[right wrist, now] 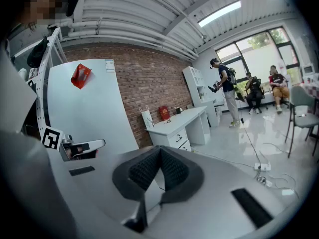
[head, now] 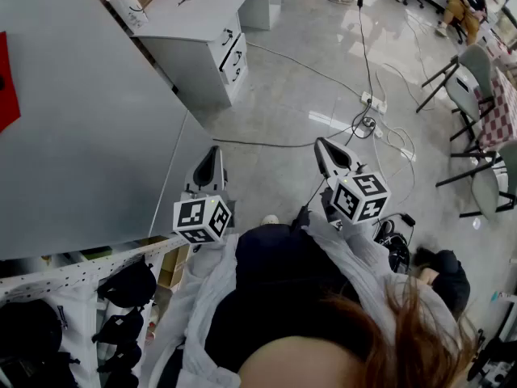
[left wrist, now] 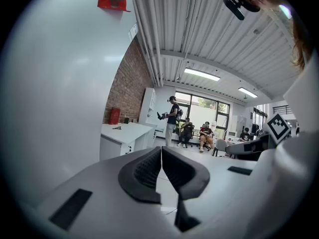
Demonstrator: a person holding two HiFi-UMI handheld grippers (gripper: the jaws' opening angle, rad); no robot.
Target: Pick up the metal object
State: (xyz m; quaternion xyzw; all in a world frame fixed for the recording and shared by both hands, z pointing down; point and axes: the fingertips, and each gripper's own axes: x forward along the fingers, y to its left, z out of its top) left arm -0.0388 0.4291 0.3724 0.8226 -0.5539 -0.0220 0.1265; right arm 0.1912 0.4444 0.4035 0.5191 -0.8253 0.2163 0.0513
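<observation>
Over grey floor (head: 283, 111), left gripper (left wrist: 161, 149) and right gripper (right wrist: 159, 151) jaws touch, empty

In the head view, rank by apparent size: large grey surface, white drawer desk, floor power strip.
1. large grey surface
2. white drawer desk
3. power strip
The surface looks nearest, so true sizes are unsure.

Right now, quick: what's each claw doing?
Left claw: closed, holding nothing.
Right claw: closed, holding nothing.
</observation>
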